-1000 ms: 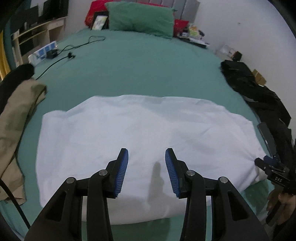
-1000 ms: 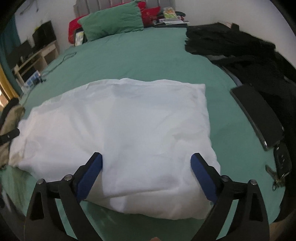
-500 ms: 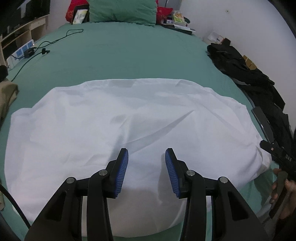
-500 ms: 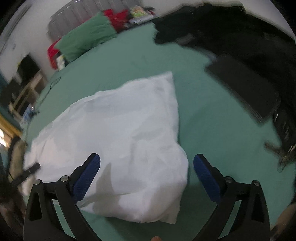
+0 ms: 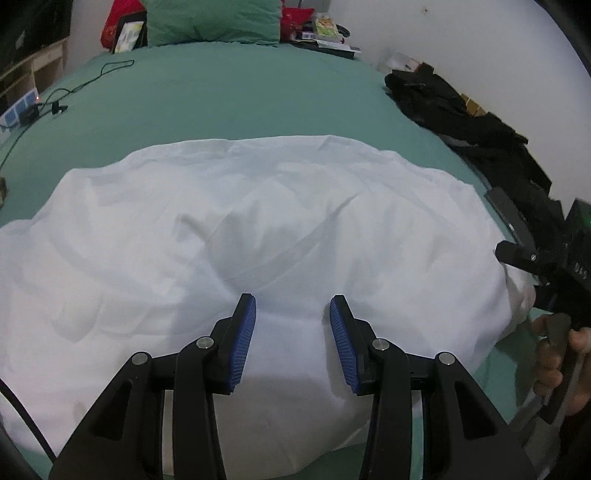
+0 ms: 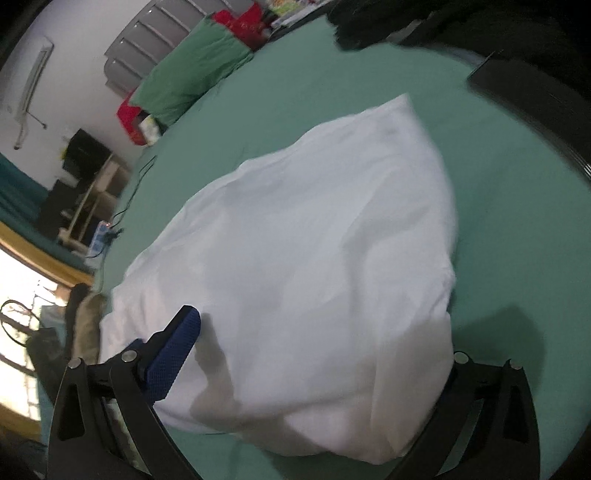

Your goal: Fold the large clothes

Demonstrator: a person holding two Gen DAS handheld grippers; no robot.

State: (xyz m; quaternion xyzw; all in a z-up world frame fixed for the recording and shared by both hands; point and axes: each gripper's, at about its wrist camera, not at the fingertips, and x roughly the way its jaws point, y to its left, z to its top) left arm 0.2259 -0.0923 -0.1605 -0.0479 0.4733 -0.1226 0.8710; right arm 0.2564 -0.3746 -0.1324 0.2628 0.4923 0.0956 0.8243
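Observation:
A large white cloth [image 5: 258, 229] lies spread and wrinkled across the green bed [image 5: 229, 96]. My left gripper [image 5: 291, 332] hovers low over the cloth's near middle, open, with nothing between its blue pads. In the left wrist view my right gripper [image 5: 532, 266] shows at the cloth's right end, held by a hand [image 5: 554, 362]. In the right wrist view the same cloth [image 6: 314, 240] bulges between the wide-open jaws of my right gripper [image 6: 314, 369]. Its left blue fingertip [image 6: 173, 354] rests beside the fabric. The right fingertip is hidden behind the cloth's edge.
Black clothes [image 5: 461, 118] are piled along the bed's right side, with a flat dark slab [image 6: 535, 99] beside them. A green pillow [image 5: 210, 22] and red items sit at the head. A cable [image 5: 74, 88] trails at far left. A tan garment [image 6: 86, 317] lies at the cloth's left end.
My left gripper has sunk closer over the cloth. My right gripper has rolled and dropped at the cloth's right end, so the fabric now covers its right finger.

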